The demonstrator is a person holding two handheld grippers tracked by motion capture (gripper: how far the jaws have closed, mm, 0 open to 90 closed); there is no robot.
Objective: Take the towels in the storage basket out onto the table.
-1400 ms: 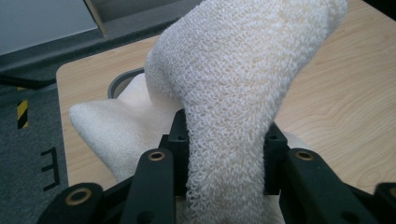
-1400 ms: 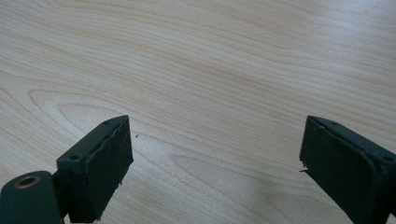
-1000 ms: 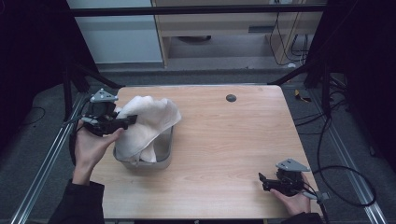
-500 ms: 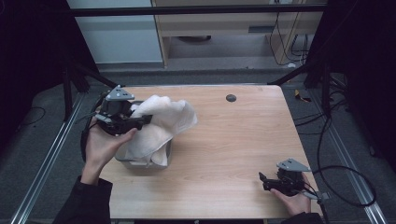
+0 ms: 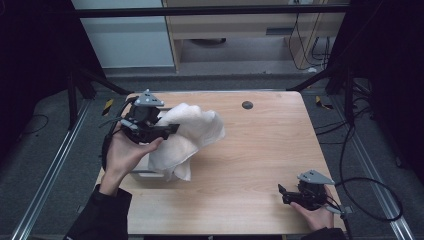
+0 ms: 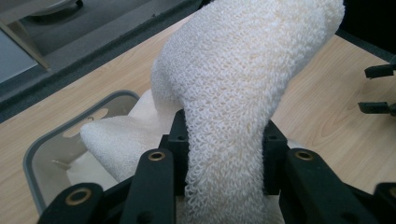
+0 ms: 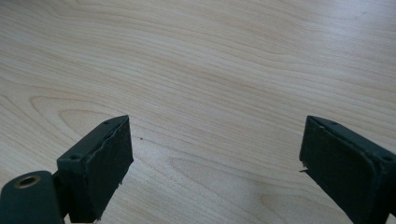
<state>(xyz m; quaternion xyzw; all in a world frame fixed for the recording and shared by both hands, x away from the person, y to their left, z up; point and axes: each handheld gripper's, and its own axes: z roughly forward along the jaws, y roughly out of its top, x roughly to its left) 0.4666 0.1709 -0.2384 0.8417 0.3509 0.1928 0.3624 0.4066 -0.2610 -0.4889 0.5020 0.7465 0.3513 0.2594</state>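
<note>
A white terry towel point(image 5: 192, 132) hangs bunched over the left half of the wooden table point(image 5: 260, 150). My left gripper point(image 5: 170, 129) is shut on the towel and holds it in the air. In the left gripper view the towel point(image 6: 243, 74) rises thick between the two black jaws and arches away over the table. Its lower folds trail into a grey bin point(image 6: 35, 151) below. In the high view the towel mostly hides this bin point(image 5: 140, 173). My right gripper point(image 5: 281, 192) rests at the front right corner, open, with bare wood between its pads point(image 7: 100, 163).
A small dark round hole point(image 5: 247, 105) sits near the table's far edge. The other gripper's jaws point(image 6: 378, 88) show at the right edge of the left gripper view. Metal rails point(image 5: 45, 175) run along the floor on both sides. A cabinet stands beyond the table.
My left gripper has risen and moved right and farther from the person, pulling the towel up out of the bin. The right gripper has not moved.
</note>
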